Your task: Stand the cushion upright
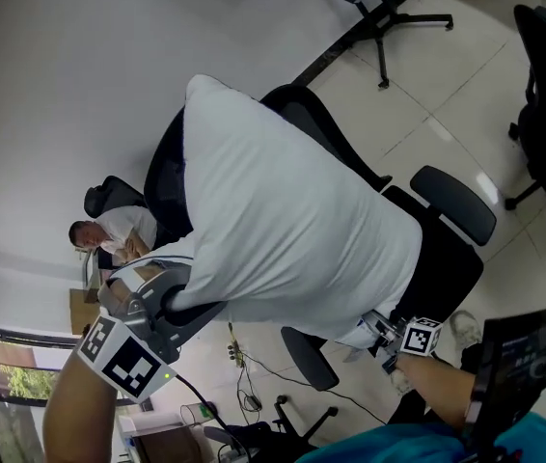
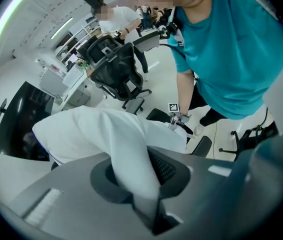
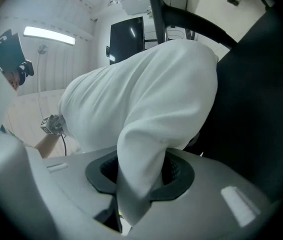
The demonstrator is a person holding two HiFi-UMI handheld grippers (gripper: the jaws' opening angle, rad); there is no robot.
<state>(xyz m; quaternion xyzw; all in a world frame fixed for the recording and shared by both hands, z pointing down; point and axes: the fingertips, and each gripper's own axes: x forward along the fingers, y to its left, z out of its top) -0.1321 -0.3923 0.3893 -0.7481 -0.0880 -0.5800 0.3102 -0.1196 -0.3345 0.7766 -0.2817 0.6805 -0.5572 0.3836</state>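
A large white cushion point(image 1: 283, 230) leans against the back of a black office chair point(image 1: 447, 258), filling its seat. My left gripper point(image 1: 172, 302) is shut on the cushion's lower left corner, and white cloth point(image 2: 131, 159) is pinched between its jaws. My right gripper point(image 1: 379, 334) is shut on the lower right corner, with a fold of the cushion point(image 3: 141, 169) squeezed between its jaws. In the left gripper view the right gripper point(image 2: 179, 118) shows at the cushion's far edge. The cushion hides most of the chair's seat and backrest.
The chair's armrest point(image 1: 451, 201) juts out to the right of the cushion. Another black chair point(image 1: 543, 114) stands at the right edge. A desk base point(image 1: 389, 17) is at the top. Cables point(image 1: 254, 384) lie on the pale tiled floor below. A seated person point(image 1: 109, 234) is at the left.
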